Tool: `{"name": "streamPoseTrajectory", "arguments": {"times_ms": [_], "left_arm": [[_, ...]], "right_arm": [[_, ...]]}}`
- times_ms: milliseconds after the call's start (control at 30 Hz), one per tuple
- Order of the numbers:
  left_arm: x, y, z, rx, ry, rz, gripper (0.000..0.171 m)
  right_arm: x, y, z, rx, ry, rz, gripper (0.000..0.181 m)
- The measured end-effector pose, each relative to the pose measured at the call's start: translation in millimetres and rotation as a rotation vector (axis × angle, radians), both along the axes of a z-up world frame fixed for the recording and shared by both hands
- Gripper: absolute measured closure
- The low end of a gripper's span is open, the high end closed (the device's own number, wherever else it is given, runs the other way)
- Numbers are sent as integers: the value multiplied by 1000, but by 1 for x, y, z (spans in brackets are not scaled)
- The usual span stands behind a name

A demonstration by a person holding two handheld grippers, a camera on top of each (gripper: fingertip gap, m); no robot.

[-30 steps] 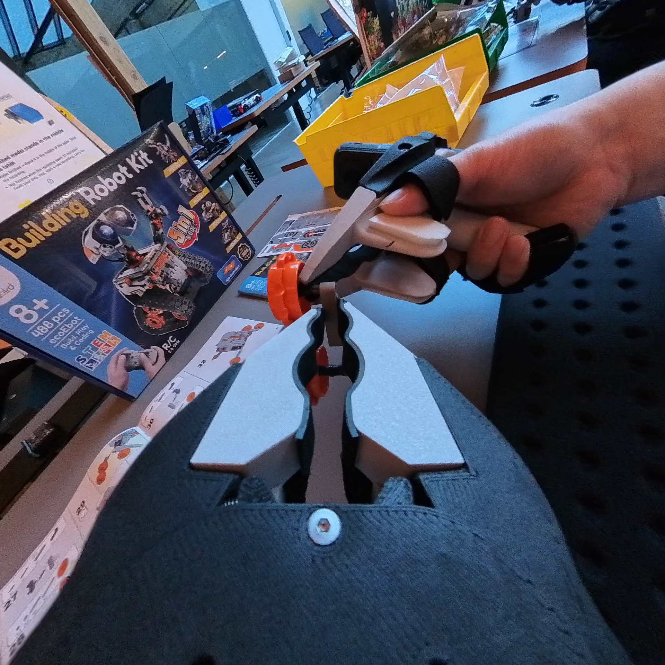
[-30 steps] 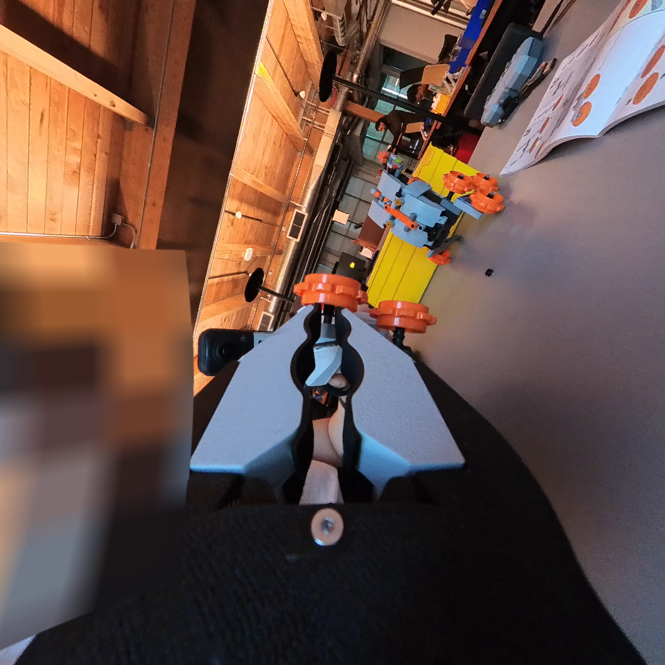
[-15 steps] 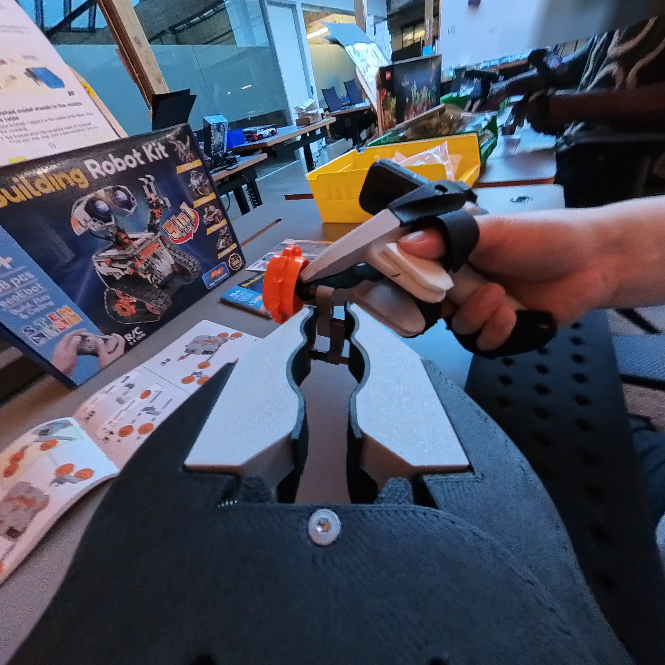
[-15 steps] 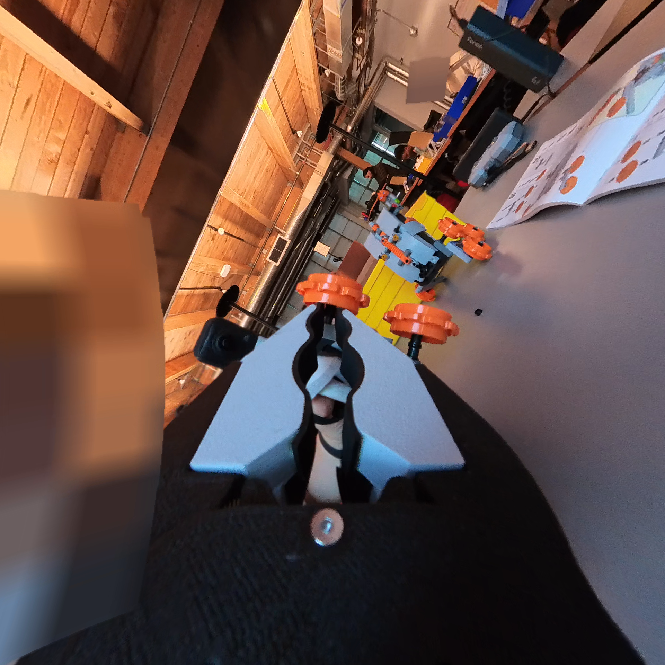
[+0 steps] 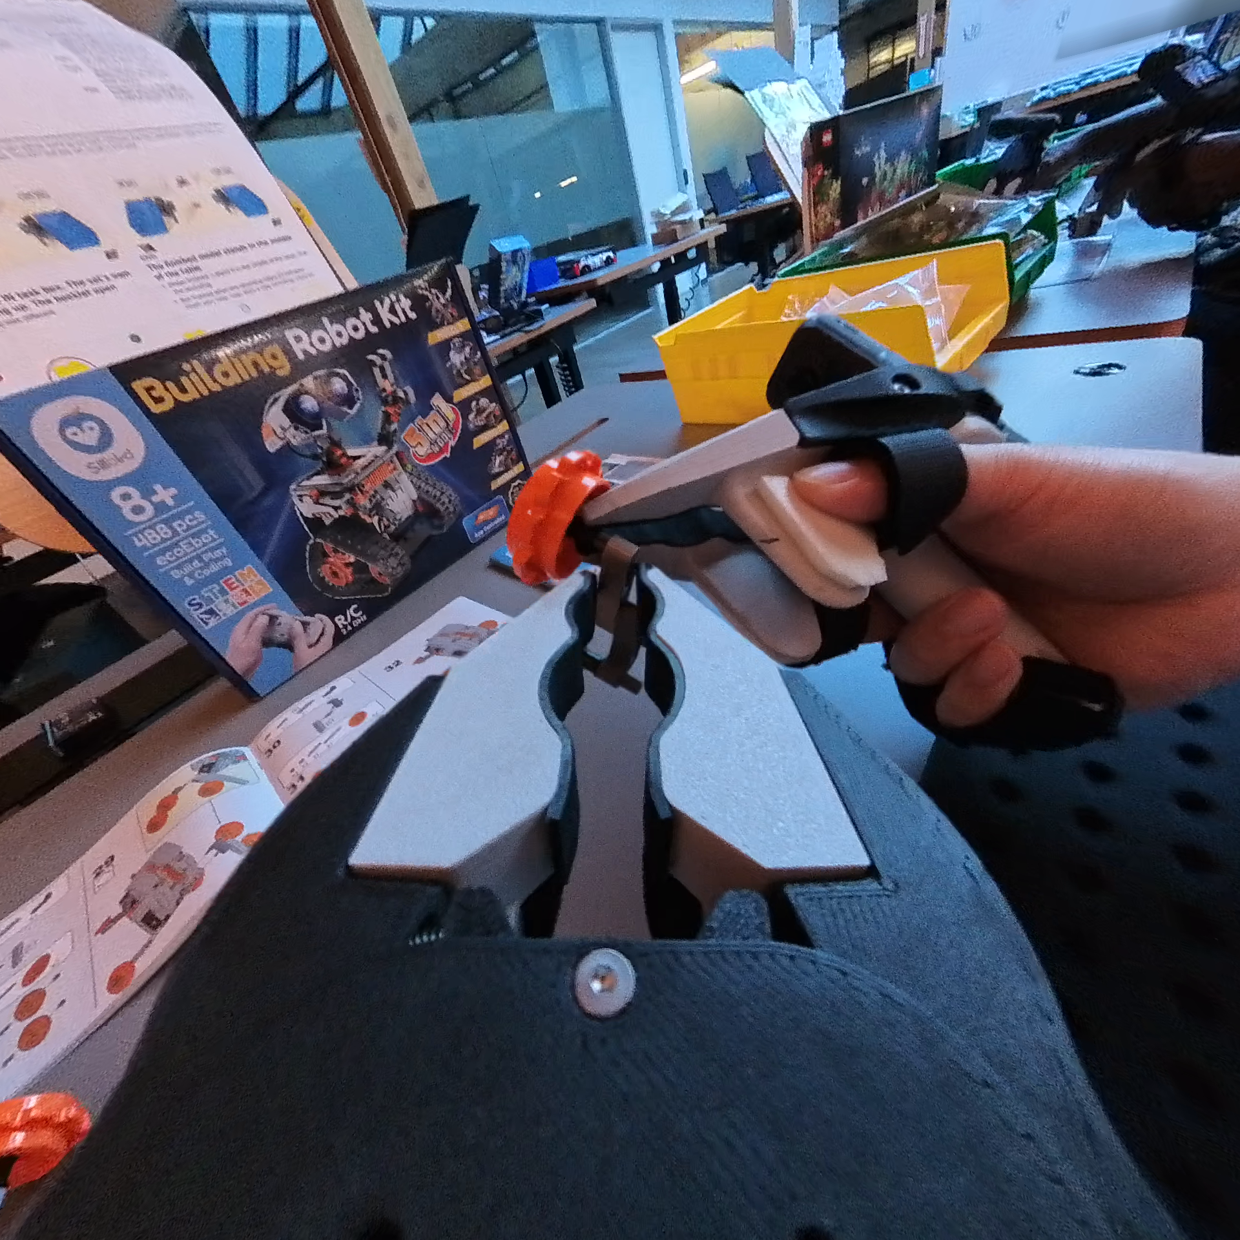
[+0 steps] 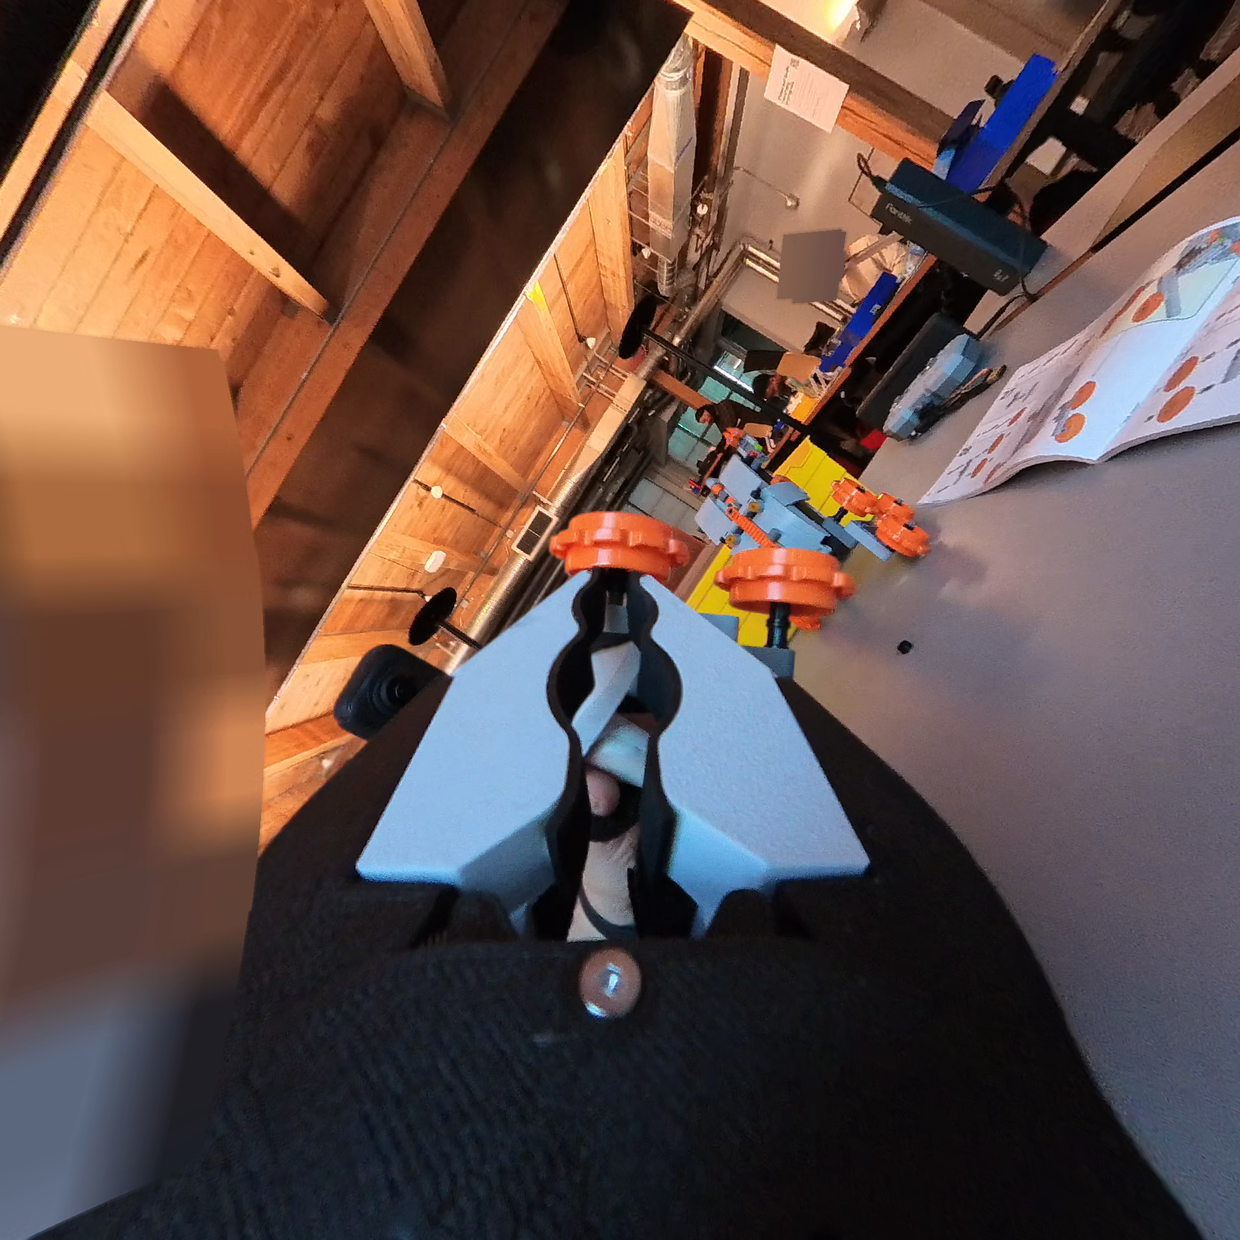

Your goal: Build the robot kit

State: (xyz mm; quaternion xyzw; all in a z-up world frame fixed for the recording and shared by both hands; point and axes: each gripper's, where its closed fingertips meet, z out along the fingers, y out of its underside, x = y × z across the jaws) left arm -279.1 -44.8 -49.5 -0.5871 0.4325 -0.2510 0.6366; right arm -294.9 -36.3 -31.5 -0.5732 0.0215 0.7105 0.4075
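My left gripper (image 5: 614, 587) is shut on a small grey beam (image 5: 616, 624) held above the table. My right gripper (image 5: 590, 530) comes in from the right in a person's hand (image 5: 1073, 557). It is shut on the black axle of an orange wheel (image 5: 550, 517), right at the beam's top end. In the right wrist view the right gripper (image 6: 617, 587) clamps that axle just under the orange wheel (image 6: 618, 545). A second orange wheel (image 6: 784, 582) on a black axle sits just to its right. Whether it joins the beam is hidden.
A robot kit box (image 5: 268, 483) leans at the left. An open instruction booklet (image 5: 168, 839) lies on the grey table (image 6: 1073, 738). A yellow bin (image 5: 832, 329) stands behind. A grey model with orange wheels (image 6: 778, 510) sits farther along the table. An orange part (image 5: 37, 1134) shows at the lower left. Less than 4 cm separates the two grippers' tips.
Both grippers stay shut and together. The left view has tilted up and back, showing more of the booklet. The orange wheel seen between my left fingers a second ago no longer shows.
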Motion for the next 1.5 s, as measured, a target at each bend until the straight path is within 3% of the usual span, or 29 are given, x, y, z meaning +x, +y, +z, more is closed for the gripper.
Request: {"name": "streamPoseTrajectory", "arguments": {"times_ms": [200,900,1500], "left_arm": [[-1,3,-3,-21,17,-6,163],[2,0,-11,194,217,33,165],[-2,-8,-10,113,152,-54,166]], "right_arm": [[-3,3,-4,-24,25,-20,176],[2,1,-13,-137,106,26,175],[-5,-13,-13,-51,8,75,174]]}}
